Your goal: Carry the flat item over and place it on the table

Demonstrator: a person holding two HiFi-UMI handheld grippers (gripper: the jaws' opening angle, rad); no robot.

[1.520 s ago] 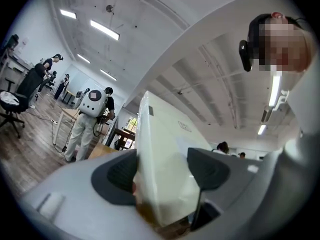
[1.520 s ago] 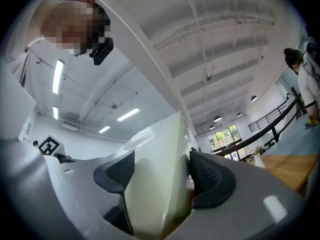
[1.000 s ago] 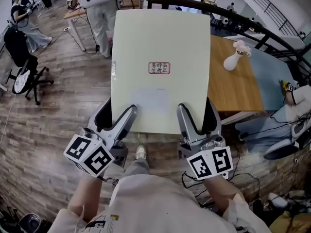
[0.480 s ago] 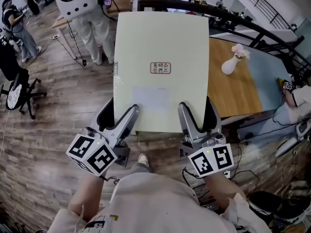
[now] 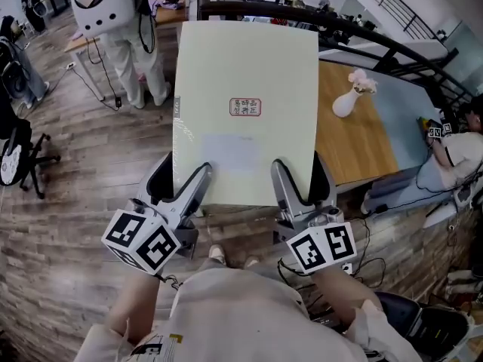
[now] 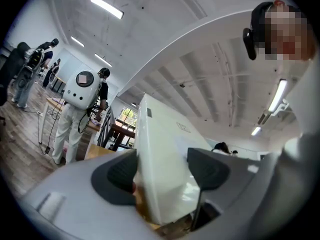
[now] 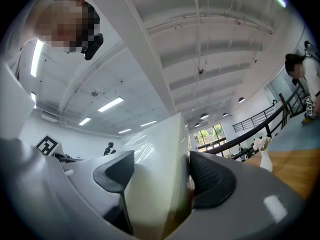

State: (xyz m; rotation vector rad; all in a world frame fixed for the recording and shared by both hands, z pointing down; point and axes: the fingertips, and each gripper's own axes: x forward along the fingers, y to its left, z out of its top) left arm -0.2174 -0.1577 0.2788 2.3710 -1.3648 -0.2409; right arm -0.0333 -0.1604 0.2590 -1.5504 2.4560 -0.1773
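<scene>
The flat item (image 5: 245, 74), a pale cream-green rectangular board with a small red-framed label (image 5: 246, 107) near its middle, was held up in the air in front of the person, its long side running away from them. It hung over the wooden floor (image 5: 90, 164), with its right edge overlapping the near left side of the bench (image 5: 362, 142) in the head view; it was not resting on the bench. The left hand-held gripper (image 5: 181, 178) was clamped on the board's near edge toward the left corner, one jaw lying on the top face and the other beneath. The right hand-held gripper (image 5: 302, 175) gripped the same near edge toward the right corner in the same way. Each gripper view showed the board's edge pressed between the two dark pads. On the bench, to the right of the board and apart from it, stood a white vase (image 5: 344, 105) with pale flowers. A dark curved railing (image 5: 377, 40) ran behind the bench. Farther off at the upper left, a person in white clothing (image 5: 124, 44) stood beside another table.
</scene>
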